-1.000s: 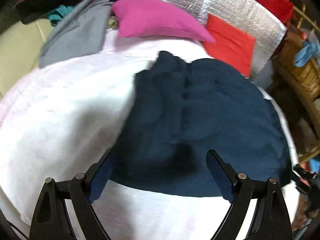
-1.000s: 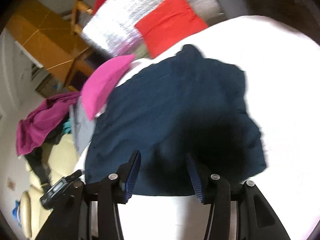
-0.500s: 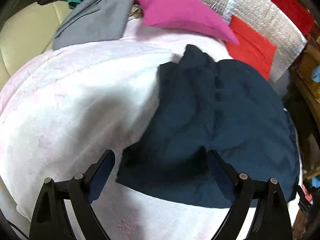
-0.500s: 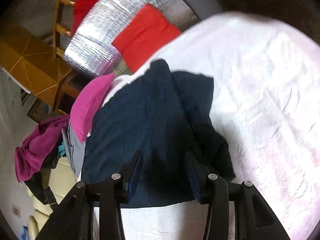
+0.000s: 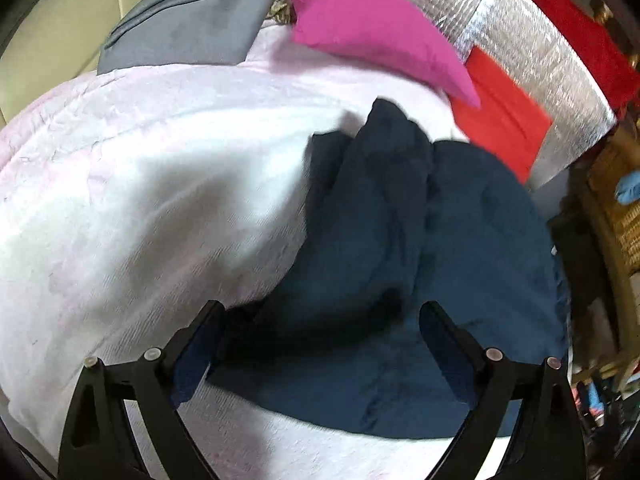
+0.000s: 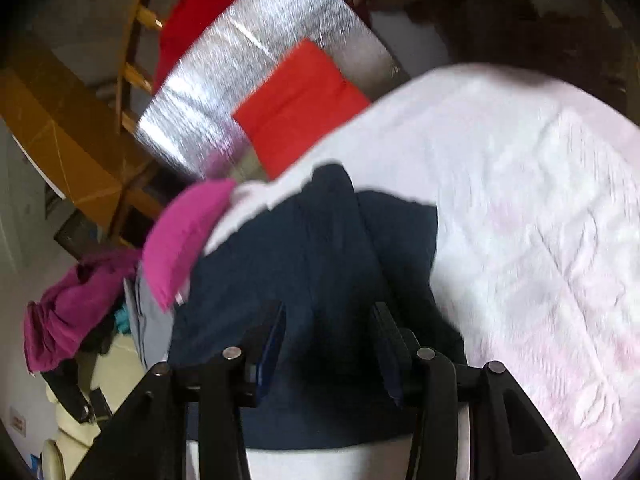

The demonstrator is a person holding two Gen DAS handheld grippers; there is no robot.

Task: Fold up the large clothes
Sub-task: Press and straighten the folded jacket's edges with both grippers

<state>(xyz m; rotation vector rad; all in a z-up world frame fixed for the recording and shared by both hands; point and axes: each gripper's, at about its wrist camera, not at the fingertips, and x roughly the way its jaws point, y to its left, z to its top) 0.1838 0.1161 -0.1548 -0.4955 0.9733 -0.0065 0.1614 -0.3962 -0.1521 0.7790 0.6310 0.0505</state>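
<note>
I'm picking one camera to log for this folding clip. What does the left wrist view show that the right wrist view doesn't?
Only the left wrist view shows a woven basket at the right edge and the large top face of the grey garment.

Only the right wrist view shows the magenta clothes pile, a wooden chair frame and a yellow-brown board.

Both show the navy garment on the white quilt, the pink pillow, the red cloth, the silver foil sheet, and open tongs, left and right, holding nothing.
</note>
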